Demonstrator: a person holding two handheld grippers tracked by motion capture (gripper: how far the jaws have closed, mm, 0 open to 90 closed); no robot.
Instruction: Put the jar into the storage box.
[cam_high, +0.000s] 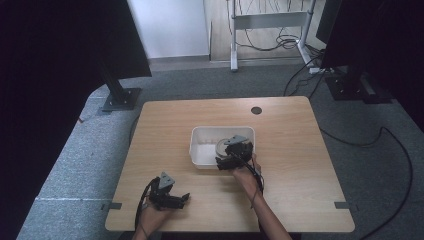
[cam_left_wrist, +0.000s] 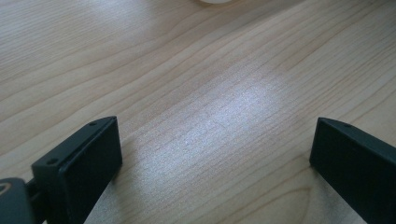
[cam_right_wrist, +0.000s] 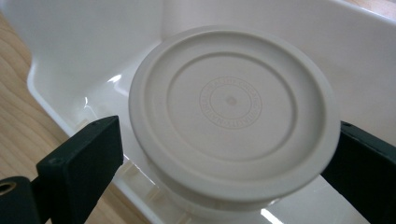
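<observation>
Right gripper (cam_high: 231, 156): reaching into the white tub (cam_high: 200, 150).
Left gripper (cam_high: 172, 198): resting on the wooden table (cam_high: 295, 150).

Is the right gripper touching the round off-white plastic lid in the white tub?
Cannot tell. In the right gripper view the open right gripper brackets the lid; no plain gap or contact shows at either jaw.

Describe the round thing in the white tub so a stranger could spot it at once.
On the wooden table sits a white rectangular tub. Inside its right half is a pale, round lid, between the jaws of the right claw. It alone is circular, with raised concentric rings.
</observation>
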